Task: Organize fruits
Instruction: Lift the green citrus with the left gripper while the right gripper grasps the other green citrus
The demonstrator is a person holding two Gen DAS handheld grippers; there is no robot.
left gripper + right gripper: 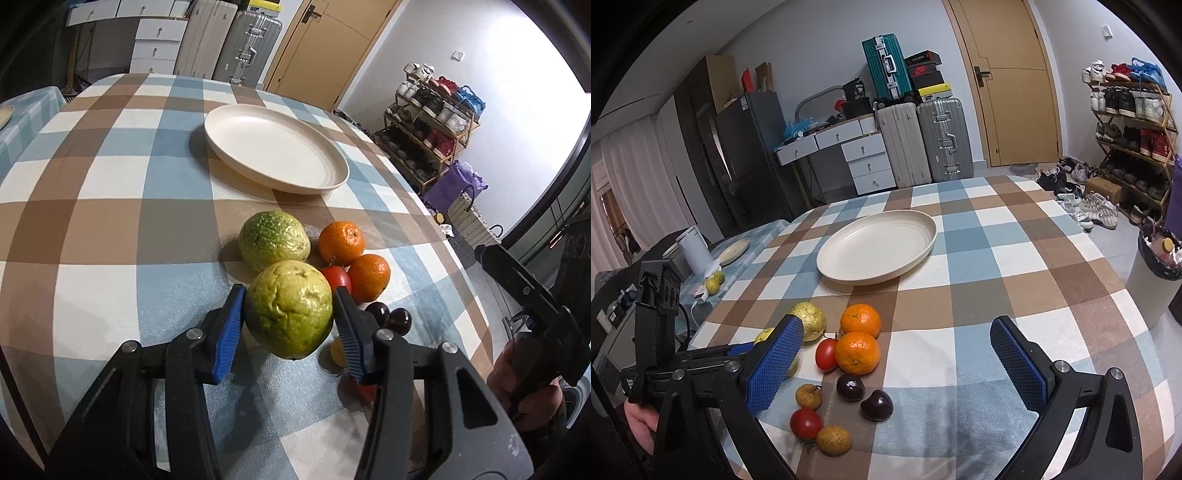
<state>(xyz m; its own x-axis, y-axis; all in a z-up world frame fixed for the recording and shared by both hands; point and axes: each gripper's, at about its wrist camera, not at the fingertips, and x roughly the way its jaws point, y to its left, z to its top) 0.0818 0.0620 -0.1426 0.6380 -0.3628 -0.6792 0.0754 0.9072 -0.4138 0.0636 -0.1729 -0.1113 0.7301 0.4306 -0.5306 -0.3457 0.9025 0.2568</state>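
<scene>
Left gripper [290, 314] clamped, right gripper [897, 362] agape

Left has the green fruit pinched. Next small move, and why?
Probably lift and carry it forward to the plate. The left gripper is closed on the near green fruit, the plate beyond is bare, and the second green fruit and oranges lie between, so clear them first. The right gripper is open, holding nothing.

Both wrist views low over table, sharing plate [277, 147], fruit close

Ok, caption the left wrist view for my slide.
Left gripper clamps a green guava; the cream plate waits empty beyond.
</scene>
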